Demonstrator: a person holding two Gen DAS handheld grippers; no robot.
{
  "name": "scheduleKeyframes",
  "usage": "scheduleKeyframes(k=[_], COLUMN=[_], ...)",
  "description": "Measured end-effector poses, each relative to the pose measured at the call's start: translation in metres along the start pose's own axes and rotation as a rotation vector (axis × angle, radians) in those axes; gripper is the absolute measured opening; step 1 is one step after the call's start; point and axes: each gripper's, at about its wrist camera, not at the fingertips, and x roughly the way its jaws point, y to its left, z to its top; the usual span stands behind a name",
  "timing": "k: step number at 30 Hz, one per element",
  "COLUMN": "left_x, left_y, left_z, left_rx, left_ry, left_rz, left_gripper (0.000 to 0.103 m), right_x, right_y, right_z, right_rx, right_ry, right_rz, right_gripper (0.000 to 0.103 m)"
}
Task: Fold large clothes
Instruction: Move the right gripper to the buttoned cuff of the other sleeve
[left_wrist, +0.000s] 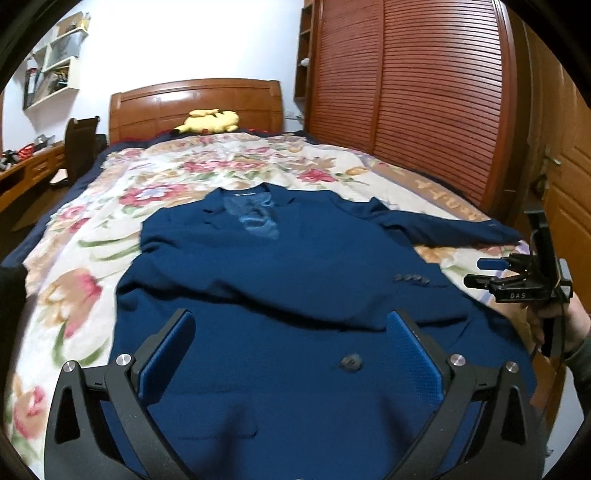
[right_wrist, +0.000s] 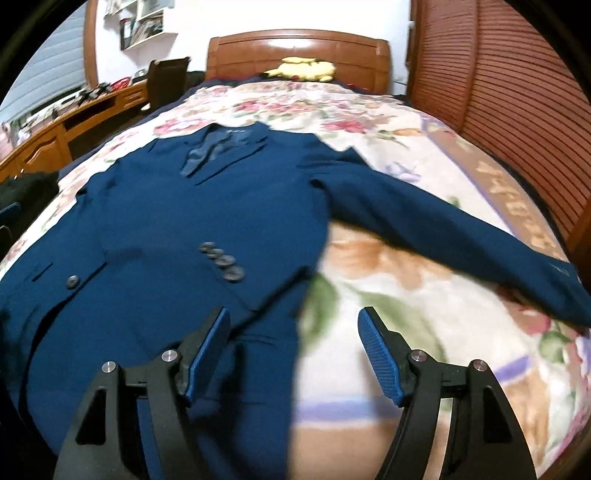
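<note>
A: Both free? Left hand-held gripper (left_wrist: 291, 347), right hand-held gripper (right_wrist: 295, 350)?
B: Both spread, holding nothing. Jacket (right_wrist: 166, 221) flat on bed (right_wrist: 406, 295), collar far. One sleeve (right_wrist: 461, 236) stretches sideways off jacket; right's nearer.

Home bedroom: bed (left_wrist: 92, 229) with floral blanket, wooden headboard (left_wrist: 195, 107), yellow plush toy (left_wrist: 208, 121), slatted wooden wardrobe (left_wrist: 424, 103), desk (right_wrist: 74, 122), wall shelves (left_wrist: 55, 62).
</note>
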Motion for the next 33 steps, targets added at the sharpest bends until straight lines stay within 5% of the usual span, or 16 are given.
scheduleKeyframes(k=[10,33], left_x=[0.016,0.054], left_y=[-0.024,-0.044], left_z=[0.029,0.007], left_rx=[0.048,0.053], left_ry=[-0.014,0.057], left_rz=[-0.012,-0.049], left_gripper=[0.103,0.103], right_x=[-0.023,0.001], right_y=[-0.066,-0.177], right_z=[-0.004,0.025], right_rx=[0.079,0.258], right_ry=[-0.043,-0.016], right_rz=[-0.153,-0.411], right_gripper=[0.074,0.074])
